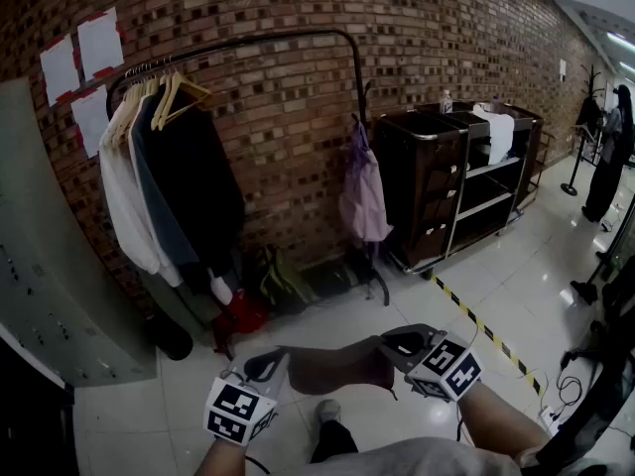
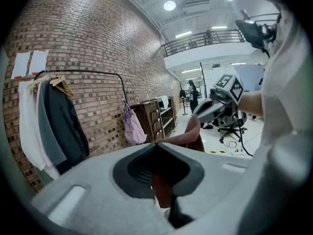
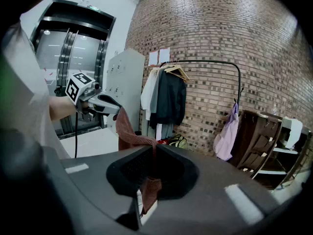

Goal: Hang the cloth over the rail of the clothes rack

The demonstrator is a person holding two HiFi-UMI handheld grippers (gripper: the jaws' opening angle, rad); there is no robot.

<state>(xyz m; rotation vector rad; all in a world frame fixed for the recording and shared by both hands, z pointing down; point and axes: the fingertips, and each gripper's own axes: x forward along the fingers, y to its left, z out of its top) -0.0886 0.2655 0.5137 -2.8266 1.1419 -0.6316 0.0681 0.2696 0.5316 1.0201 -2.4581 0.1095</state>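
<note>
the left gripper [image 1: 260,368] and right gripper [image 1: 399,346] each clench an end of the brown cloth [image 1: 332,367], stretched between them, well short of the clothes rack [image 1: 298,38].

A brown brick wall [image 1: 298,87] runs along the back, with white paper sheets [image 1: 99,43] taped to it. A grey metal locker [image 1: 40,266] stands at the left and a dark shelved trolley [image 1: 437,186] at the right. Yellow-and-black tape [image 1: 476,320] crosses the glossy white tile floor [image 1: 516,276]. Round ceiling lights [image 2: 169,5] shine above a railed balcony [image 2: 205,37].

My views bend at dark, vignetted edges; ceiling lamps [image 2: 169,5] glare, the glossy floor [image 1: 546,256] shines, my left gripper [image 2: 156,153] blurs close.
</note>
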